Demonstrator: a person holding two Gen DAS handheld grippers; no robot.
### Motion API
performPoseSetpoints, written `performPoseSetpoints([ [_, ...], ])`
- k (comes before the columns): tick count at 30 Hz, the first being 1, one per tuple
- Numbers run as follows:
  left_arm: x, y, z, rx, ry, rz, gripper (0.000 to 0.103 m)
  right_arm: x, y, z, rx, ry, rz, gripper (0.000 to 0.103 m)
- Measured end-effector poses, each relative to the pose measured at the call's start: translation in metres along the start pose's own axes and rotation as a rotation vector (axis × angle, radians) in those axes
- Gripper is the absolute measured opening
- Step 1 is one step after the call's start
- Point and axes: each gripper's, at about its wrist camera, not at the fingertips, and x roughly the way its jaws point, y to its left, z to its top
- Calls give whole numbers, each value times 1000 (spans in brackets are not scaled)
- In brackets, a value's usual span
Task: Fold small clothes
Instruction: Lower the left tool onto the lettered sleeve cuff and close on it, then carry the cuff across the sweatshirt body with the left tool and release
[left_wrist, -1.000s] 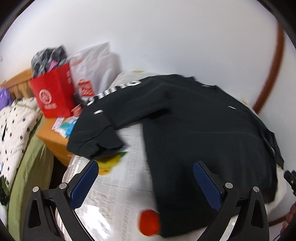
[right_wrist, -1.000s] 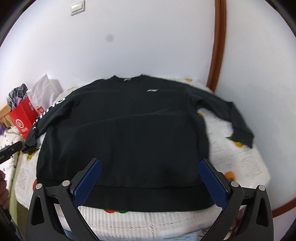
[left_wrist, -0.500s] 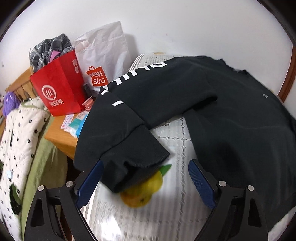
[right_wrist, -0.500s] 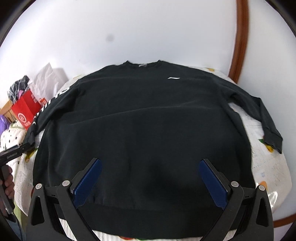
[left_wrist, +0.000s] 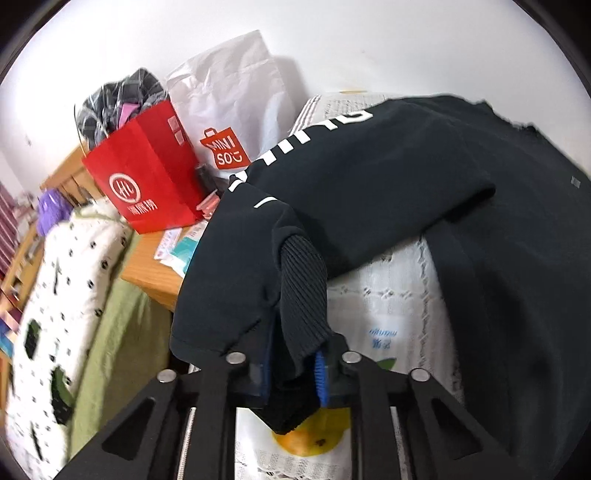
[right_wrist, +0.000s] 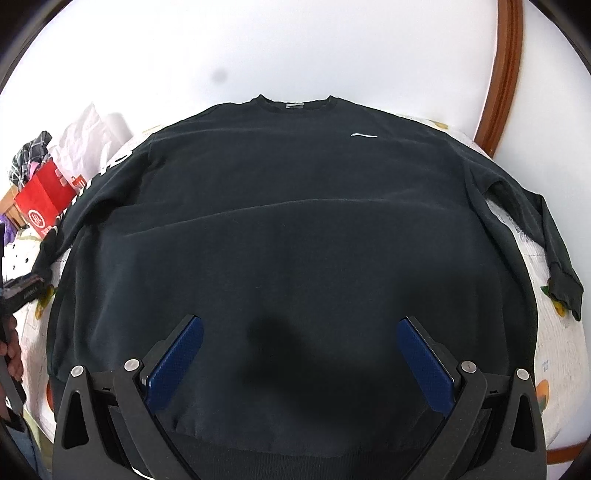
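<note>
Sweatshirt (right_wrist: 295, 258): one, black, flat on the patterned table cover (left_wrist: 388, 314). Left gripper (left_wrist: 293, 365) was wide half a second ago, now clamped on the ribbed sleeve cuff (left_wrist: 303, 295) — sleeve fold can start. Right gripper (right_wrist: 299, 354) stays wide, hovering over the hem. Two sleeves, two bags behind.

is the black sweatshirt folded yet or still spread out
Mostly spread: the sweatshirt body lies flat, far sleeve out. Left gripper has only pinched the near cuff.
</note>
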Motion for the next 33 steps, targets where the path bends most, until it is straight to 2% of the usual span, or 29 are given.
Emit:
performPoseSetpoints([
  [7,-38,-14,27,-23,-71,-80,12,-17,-31,4,46,-46,15,103],
  [11,-62,-40,46,-27,-98,-203,12,-27,-54,4,74,-72,7,103],
  [20,-99,-140,75,89,-161,-360,11,-43,-104,-2,102,-90,-27,103],
  [23,-103,-173,81,106,-173,-385,11,-45,-124,-4,144,-97,-36,103],
  [27,-102,-216,87,149,-158,-446,11,-48,-146,-9,185,-102,-43,103],
  [33,-107,-275,87,202,-152,-513,11,-44,-154,-18,164,-91,-58,103],
])
